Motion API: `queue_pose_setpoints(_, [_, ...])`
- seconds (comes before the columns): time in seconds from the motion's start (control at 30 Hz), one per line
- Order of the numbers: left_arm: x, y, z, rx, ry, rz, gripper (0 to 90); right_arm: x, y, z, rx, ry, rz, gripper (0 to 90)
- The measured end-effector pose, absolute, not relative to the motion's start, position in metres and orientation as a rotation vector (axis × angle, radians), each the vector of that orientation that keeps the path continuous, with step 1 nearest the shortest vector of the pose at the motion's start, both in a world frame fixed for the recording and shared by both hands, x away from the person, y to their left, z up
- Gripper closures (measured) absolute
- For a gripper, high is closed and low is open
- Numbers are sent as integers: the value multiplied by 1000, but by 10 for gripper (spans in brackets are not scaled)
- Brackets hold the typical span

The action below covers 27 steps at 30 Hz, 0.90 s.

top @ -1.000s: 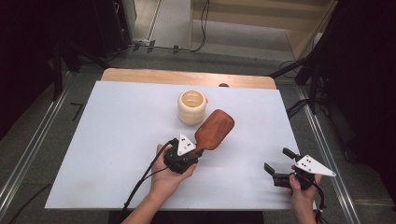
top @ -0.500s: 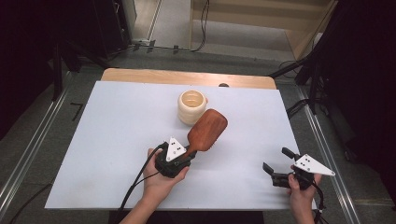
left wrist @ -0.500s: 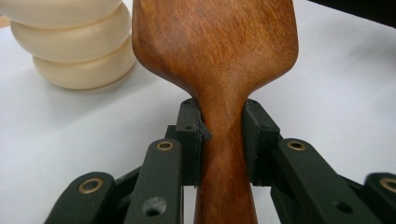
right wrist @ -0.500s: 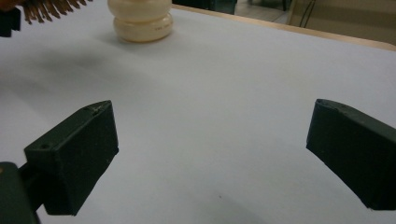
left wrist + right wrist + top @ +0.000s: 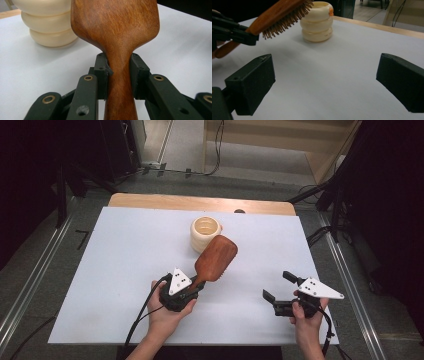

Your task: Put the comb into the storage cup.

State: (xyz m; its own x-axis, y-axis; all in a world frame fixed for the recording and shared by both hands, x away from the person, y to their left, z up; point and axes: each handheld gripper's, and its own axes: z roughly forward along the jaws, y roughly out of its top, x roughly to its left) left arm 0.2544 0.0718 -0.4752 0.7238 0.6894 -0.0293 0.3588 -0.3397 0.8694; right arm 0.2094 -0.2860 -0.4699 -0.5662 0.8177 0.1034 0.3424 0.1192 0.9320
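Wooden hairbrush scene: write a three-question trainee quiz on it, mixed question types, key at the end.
1. True or false: the left gripper is shut on the handle of the brown wooden hairbrush.
2. Which way do the hairbrush's bristles face? A up, B down toward the white table cover, C cannot tell.
3. Fill in: the right gripper is ____ and holds nothing.

Key
1. True: its fingers press both sides of the handle.
2. B. The right gripper view shows the bristles pointing down, beside the cream ribbed round cup.
3. Open.
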Motion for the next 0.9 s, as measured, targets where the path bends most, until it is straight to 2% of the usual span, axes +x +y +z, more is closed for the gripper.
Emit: queue_pose_setpoints(0.9, [246,72,-468,1914,768,418,718,249,-219,-449,1156,1956,1600,3])
